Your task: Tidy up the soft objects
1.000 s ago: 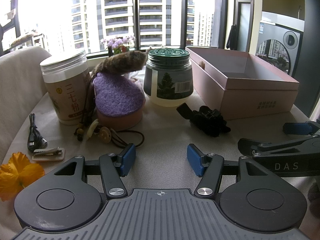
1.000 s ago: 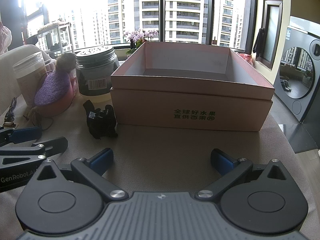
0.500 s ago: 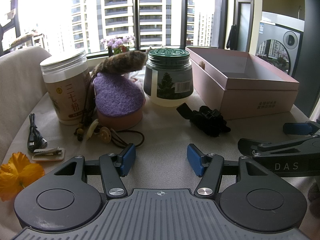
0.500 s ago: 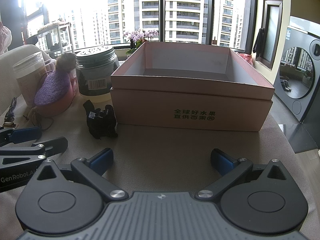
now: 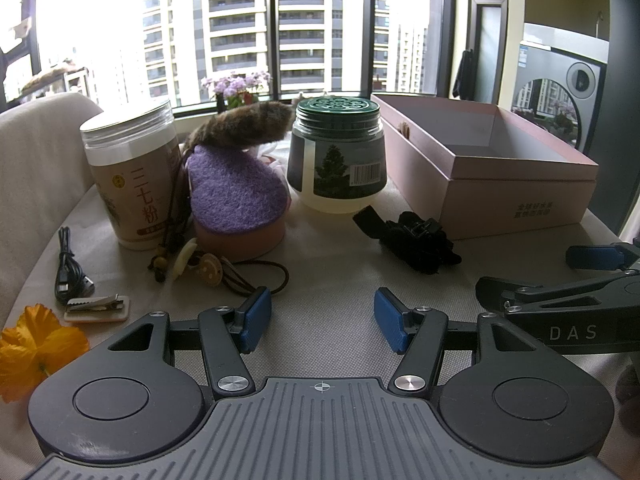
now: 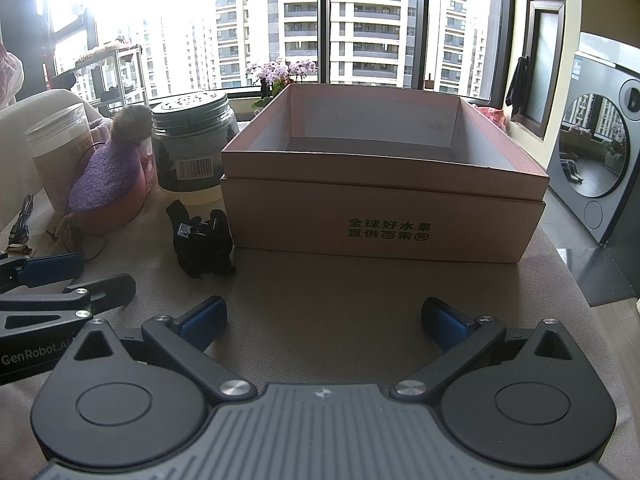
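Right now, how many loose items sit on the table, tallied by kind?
Jars: 2 (tan jar, green-lid jar)
Soft: 3 (sponge, fur, black cloth)
Box: 1
Small bits: 4 (cable, clip, flower, charm cord)
Total: 10

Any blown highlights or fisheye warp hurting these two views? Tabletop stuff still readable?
Left wrist view: window blown out at upper left, frames bow outward, yet the purple sponge and black fabric bundle stay sharp. Right wrist view: same glare at the upper left, the pink box is evenly lit with legible print, and the jar is backlit and dark.
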Motion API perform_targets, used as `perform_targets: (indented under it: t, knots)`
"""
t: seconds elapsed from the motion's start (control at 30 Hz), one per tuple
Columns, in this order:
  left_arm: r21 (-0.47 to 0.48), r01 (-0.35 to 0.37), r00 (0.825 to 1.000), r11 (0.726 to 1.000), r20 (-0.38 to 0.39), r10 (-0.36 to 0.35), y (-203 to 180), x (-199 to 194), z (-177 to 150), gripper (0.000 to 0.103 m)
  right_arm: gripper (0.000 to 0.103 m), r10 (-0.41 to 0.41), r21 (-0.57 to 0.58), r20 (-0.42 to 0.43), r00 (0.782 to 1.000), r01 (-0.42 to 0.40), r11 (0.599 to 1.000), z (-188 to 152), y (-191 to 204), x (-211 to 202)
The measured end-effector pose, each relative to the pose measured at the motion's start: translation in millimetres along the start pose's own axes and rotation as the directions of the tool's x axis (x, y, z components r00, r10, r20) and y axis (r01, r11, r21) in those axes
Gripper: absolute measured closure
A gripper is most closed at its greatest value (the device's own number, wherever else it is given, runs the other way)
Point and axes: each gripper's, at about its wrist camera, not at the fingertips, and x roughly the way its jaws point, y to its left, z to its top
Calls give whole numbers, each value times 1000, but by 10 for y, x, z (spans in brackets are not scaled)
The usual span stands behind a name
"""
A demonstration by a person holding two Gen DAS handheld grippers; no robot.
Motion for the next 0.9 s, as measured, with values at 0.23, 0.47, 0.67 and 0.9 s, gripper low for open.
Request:
perform_targets:
  t: [0.23, 0.47, 0.67, 0.9]
  knots:
    - [0, 0, 1000, 1000, 0, 0, 1, 0, 0, 39, 0, 0, 0, 0, 1000, 0, 1000, 0, -1, -1]
    - [0, 0, 1000, 1000, 0, 0, 1, 1, 0, 39, 0, 0, 0, 0, 1000, 0, 1000, 0, 1, -1]
    - [0, 0, 1000, 1000, 0, 0, 1, 0, 0, 39, 0, 0, 0, 0, 1000, 0, 1000, -3, 1, -2]
    - [0, 0, 1000, 1000, 0, 0, -2, 0, 0, 39, 0, 8, -8, -4, 1000, -8, 1000, -12, -7, -8]
